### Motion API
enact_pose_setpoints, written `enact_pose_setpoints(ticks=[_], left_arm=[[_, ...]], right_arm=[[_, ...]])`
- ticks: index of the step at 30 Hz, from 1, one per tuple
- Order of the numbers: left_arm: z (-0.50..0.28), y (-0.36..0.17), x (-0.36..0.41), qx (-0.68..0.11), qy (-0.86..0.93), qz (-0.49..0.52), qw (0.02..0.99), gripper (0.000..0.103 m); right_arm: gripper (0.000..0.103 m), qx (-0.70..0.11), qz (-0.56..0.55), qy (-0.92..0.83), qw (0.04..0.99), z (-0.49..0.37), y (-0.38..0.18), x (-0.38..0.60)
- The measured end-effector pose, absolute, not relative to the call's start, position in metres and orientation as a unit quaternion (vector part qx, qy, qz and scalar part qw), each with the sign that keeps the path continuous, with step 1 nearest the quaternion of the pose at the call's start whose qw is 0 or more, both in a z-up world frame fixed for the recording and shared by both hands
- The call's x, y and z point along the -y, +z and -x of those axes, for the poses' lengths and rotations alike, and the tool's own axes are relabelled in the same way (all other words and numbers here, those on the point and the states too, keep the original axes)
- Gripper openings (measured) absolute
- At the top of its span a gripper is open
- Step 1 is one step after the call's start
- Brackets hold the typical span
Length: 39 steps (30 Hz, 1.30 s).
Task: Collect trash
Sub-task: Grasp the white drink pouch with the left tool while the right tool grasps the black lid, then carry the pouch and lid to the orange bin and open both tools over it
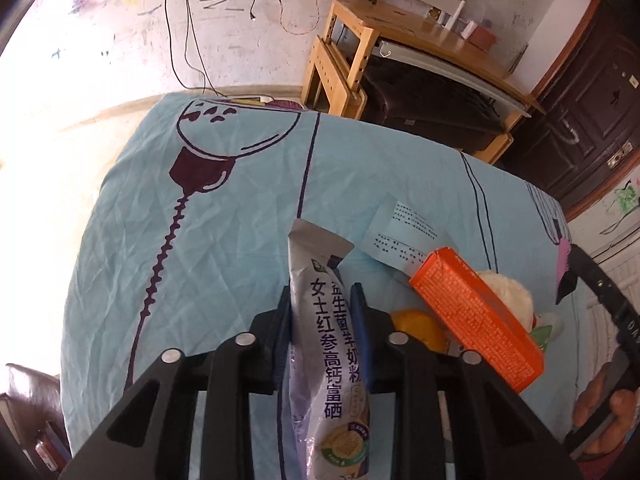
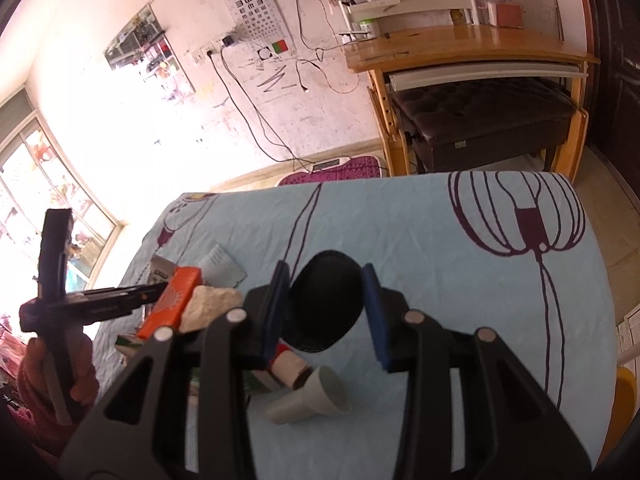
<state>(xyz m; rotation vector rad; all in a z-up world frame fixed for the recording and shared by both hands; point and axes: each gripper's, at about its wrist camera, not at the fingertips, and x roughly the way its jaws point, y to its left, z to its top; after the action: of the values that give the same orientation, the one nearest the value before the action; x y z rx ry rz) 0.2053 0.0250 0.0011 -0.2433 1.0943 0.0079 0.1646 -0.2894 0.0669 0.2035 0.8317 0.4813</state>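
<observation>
Silver foil is pinched upright between the left gripper's (image 1: 322, 300) blue pads: a long milk-powder sachet (image 1: 328, 344) above the light-blue printed tablecloth (image 1: 224, 216). A black round lid (image 2: 325, 300) is clamped in the right gripper (image 2: 326, 304).

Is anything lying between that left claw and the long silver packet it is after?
Nothing visible does. The silver packet already stands between the left gripper's blue fingers, with no other item in the gap. The orange box and the printed paper slip lie off to the right on the blue cloth.
</observation>
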Motion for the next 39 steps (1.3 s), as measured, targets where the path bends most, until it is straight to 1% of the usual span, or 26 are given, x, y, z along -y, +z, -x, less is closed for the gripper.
enact_pose_setpoints(ticks=[1,5,11,18,26,39], left_arm=[[-0.204,0.001,-0.021,-0.516,0.007,0.112,0.849,0.018],[-0.197,0.01,-0.026,-0.5,0.015,0.124,0.857,0.017],[-0.186,0.043,-0.028,-0.468,0.018,0.121,0.875,0.017],[-0.174,0.077,0.001,-0.447,-0.007,0.107,0.888,0.017],[-0.17,0.111,0.079,-0.432,-0.067,0.065,0.897,0.017],[-0.164,0.105,0.231,-0.452,-0.182,0.021,0.873,0.017]], right_arm=[[0.035,-0.398,-0.1,0.232,0.882,-0.164,0.067,0.291],[0.035,-0.392,-0.108,0.233,0.883,-0.16,0.07,0.298],[0.035,-0.38,-0.123,0.234,0.886,-0.156,0.075,0.31],[0.035,-0.362,-0.144,0.226,0.893,-0.145,0.08,0.338],[0.035,-0.339,-0.182,0.196,0.902,-0.124,0.078,0.396],[0.035,-0.322,-0.227,0.111,0.912,-0.082,0.051,0.505]])
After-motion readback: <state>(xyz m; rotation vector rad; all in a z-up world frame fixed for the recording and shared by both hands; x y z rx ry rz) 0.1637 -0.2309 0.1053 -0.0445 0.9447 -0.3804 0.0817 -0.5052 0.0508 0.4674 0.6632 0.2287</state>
